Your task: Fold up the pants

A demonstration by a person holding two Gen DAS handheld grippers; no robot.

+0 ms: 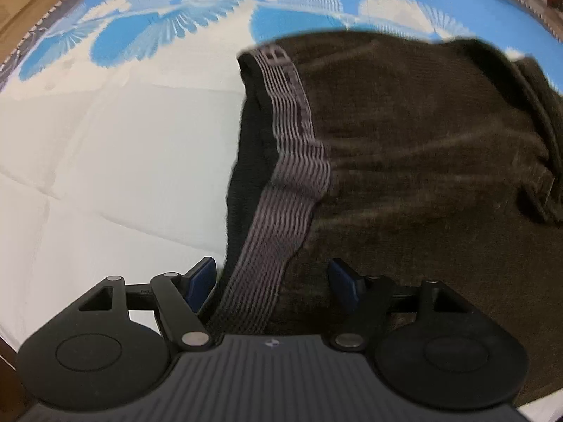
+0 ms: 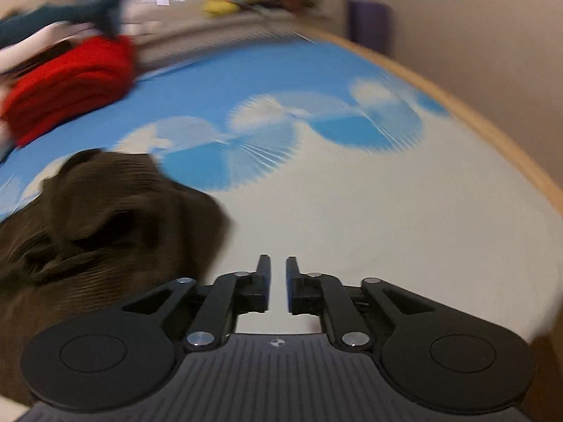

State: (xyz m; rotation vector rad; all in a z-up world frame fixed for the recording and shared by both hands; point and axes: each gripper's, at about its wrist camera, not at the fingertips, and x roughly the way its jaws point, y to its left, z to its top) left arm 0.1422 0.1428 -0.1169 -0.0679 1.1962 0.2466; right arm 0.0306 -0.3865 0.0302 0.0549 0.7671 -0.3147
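Your left gripper [image 1: 271,283] has its jaws wide open, pointing steeply down, with the grey ribbed waistband [image 1: 292,161] running up between the blue pads [image 1: 202,277] but not pinched. Your right gripper [image 2: 278,283] has its jaws nearly closed, a narrow gap between them and nothing in it, over bare bedding. The one pair of pants [image 1: 422,161] is dark brown, soft and napped, lying rumpled on the bed [image 2: 352,211]; from the right wrist it sits near and left of the jaws. The bedding is white with a blue fan pattern, edged by a curved wooden frame [image 2: 492,133] on the right. Far left is a folded red cloth [image 2: 70,84], blurred.
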